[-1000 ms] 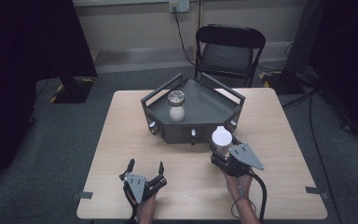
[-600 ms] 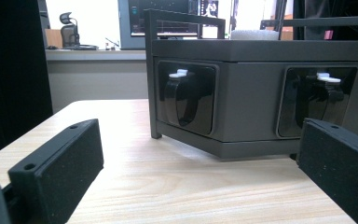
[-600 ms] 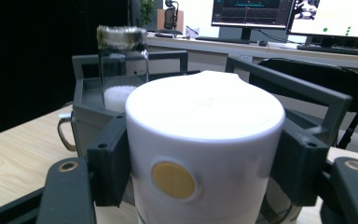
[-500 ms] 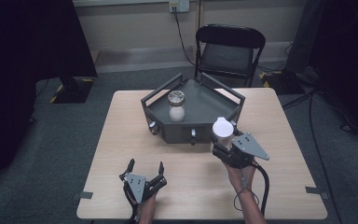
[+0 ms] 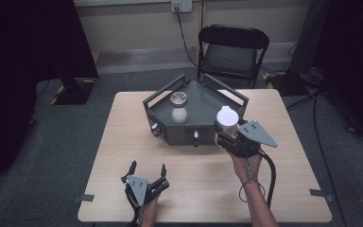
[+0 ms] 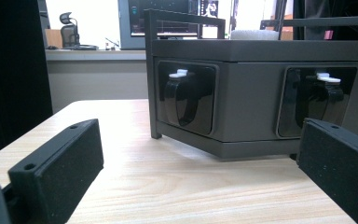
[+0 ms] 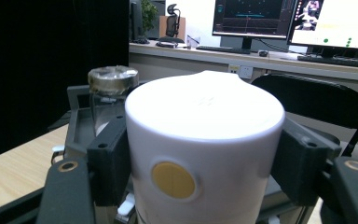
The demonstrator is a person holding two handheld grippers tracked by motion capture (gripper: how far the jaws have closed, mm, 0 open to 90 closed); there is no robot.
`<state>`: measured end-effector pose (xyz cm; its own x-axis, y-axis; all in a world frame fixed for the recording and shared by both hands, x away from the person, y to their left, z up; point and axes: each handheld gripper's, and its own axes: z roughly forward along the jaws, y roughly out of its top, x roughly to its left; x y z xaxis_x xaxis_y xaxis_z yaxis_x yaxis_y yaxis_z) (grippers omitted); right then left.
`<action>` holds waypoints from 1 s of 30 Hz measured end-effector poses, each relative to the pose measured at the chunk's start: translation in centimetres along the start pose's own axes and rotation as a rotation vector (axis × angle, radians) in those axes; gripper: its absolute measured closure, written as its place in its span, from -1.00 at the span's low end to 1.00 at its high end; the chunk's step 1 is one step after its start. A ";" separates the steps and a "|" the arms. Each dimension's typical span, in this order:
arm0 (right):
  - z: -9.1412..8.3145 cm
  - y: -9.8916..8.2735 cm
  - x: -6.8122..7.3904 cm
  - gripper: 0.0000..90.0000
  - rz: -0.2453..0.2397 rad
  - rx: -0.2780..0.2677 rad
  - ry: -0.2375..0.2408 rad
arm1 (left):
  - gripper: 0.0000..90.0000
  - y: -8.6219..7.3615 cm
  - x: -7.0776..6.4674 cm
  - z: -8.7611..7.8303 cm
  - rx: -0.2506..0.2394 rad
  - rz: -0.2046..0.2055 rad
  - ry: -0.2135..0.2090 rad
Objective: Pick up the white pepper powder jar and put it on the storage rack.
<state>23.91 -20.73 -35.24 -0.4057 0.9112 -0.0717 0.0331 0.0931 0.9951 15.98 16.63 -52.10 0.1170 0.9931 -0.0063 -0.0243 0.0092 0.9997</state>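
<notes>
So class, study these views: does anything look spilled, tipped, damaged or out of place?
Nothing stands out. The glass jar stands upright in the dark tray, and the right gripper holds the white container upright beside the tray.

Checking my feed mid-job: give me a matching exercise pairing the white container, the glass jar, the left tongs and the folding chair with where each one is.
Things:
1. white cylindrical plastic container
2. clear glass jar with metal lid
3. left tongs
4. black folding chair

Places or states:
A. open, low over the light wooden table
B. beyond the table's far edge
C. clamped in the right tongs
D. standing in the dark grey angular tray

Pairs: 1-C, 2-D, 3-A, 4-B
</notes>
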 end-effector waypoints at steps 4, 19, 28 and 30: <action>0.5 0.7 -0.2 -0.32 0.005 -0.005 -0.003 | -1.00 0.0 0.0 0.0 0.000 0.000 0.000; 3.6 3.1 0.2 -0.32 0.014 -0.002 -0.024 | -1.00 0.0 0.0 0.0 0.000 -0.001 0.000; 6.9 3.9 1.0 -0.32 0.011 0.025 -0.062 | -1.00 0.0 0.0 0.0 0.000 0.000 -0.003; 7.6 4.0 1.2 -0.32 0.013 0.029 -0.069 | -1.00 0.0 0.0 0.0 0.000 0.000 -0.003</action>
<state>30.48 -16.21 -31.87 -0.3416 0.9376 -0.0645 0.0647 0.0919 0.9937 15.98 16.67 -52.10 0.1196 0.9928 -0.0062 -0.0241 0.0092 0.9997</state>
